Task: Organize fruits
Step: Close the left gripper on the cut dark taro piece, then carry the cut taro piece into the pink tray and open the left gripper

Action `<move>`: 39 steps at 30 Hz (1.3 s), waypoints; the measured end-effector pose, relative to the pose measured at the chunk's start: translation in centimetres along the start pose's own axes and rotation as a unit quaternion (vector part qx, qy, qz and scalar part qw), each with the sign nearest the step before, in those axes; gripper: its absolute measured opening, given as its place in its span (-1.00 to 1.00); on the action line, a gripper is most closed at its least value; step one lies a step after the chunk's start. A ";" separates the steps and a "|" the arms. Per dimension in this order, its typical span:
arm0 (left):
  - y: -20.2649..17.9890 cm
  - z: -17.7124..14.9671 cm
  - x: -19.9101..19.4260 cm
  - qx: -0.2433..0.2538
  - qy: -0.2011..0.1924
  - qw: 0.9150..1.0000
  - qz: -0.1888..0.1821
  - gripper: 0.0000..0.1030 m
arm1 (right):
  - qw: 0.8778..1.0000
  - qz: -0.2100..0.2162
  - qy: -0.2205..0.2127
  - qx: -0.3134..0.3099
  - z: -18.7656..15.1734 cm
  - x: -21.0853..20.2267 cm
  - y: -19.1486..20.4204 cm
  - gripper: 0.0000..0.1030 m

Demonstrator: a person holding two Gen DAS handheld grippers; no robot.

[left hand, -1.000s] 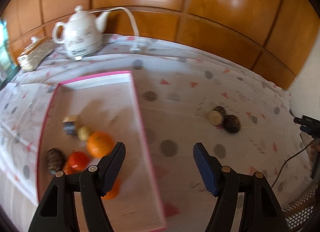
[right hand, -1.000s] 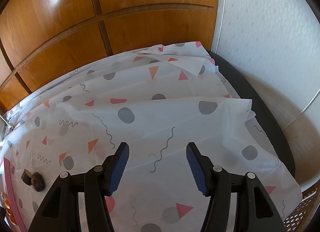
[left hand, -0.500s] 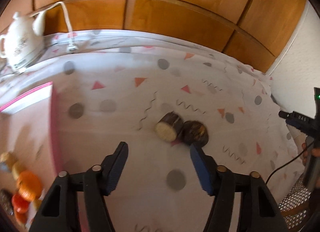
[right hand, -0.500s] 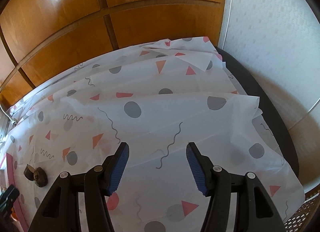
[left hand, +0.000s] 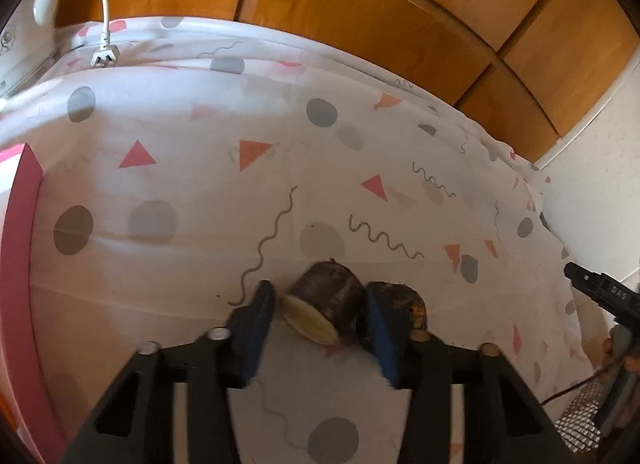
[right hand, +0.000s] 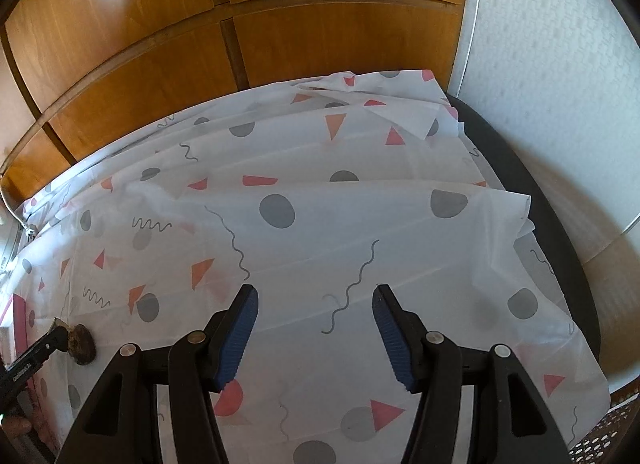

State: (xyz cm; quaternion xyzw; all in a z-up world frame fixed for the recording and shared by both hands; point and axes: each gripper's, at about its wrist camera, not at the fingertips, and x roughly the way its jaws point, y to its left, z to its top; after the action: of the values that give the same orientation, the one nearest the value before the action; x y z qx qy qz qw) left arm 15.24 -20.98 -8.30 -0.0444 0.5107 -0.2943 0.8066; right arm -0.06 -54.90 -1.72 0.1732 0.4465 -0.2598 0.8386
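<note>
Two dark brown fruits lie side by side on the patterned tablecloth. The left one, a halved fruit (left hand: 324,304) with a pale cut face, sits between the fingers of my left gripper (left hand: 320,318), which is open around it. The whole dark fruit (left hand: 400,300) lies just right of the right finger, touching it. In the right wrist view that whole fruit (right hand: 82,344) shows at the far left with the left gripper's tip beside it. My right gripper (right hand: 314,328) is open and empty above the cloth.
A pink tray edge (left hand: 24,232) runs along the left. A white kettle (left hand: 20,40) and its cord plug (left hand: 105,58) sit at the back left. Wooden panels (left hand: 360,12) back the table. The cloth's right edge (right hand: 524,220) drops to a dark surface.
My left gripper has swung right from the tray and moved down onto the two dark fruits, its fingers now on either side of the halved one. The right gripper has barely moved.
</note>
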 end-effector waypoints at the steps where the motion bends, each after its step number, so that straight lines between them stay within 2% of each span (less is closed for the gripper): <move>1: -0.1 0.0 -0.2 0.003 0.001 1.000 0.003 -0.16 | 1.000 0.001 0.001 -0.002 0.0 0.0 0.1 0.17; 9: 0.1 -1.5 -1.8 0.005 -0.010 0.999 0.031 -0.16 | 1.000 -0.003 0.015 -0.023 -0.3 0.5 0.9 0.17; 15: 1.2 -2.5 -4.1 -0.014 -0.027 0.998 0.053 -0.16 | 1.000 -0.020 0.008 0.007 -0.1 0.3 -0.5 0.17; 22: 2.7 -3.2 -8.0 -0.036 -0.063 0.994 0.087 -0.16 | 0.998 -0.026 0.001 0.050 0.1 -0.1 -2.2 0.17; 30: 4.1 -4.3 -12.1 -0.044 -0.106 0.987 0.115 -0.16 | 0.998 -0.026 -0.010 0.054 0.2 -0.4 -2.3 0.17; 39: 6.2 -5.7 -15.2 -0.064 -0.125 0.981 0.132 -0.16 | 0.998 -0.021 -0.022 0.051 0.3 -0.8 -2.1 0.17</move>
State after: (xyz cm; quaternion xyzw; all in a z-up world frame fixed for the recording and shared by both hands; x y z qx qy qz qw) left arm 8.41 -6.71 -1.21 -0.0643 0.4249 -0.1440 0.8914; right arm -1.47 -56.51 -0.97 0.2001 0.4177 -0.3034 0.8327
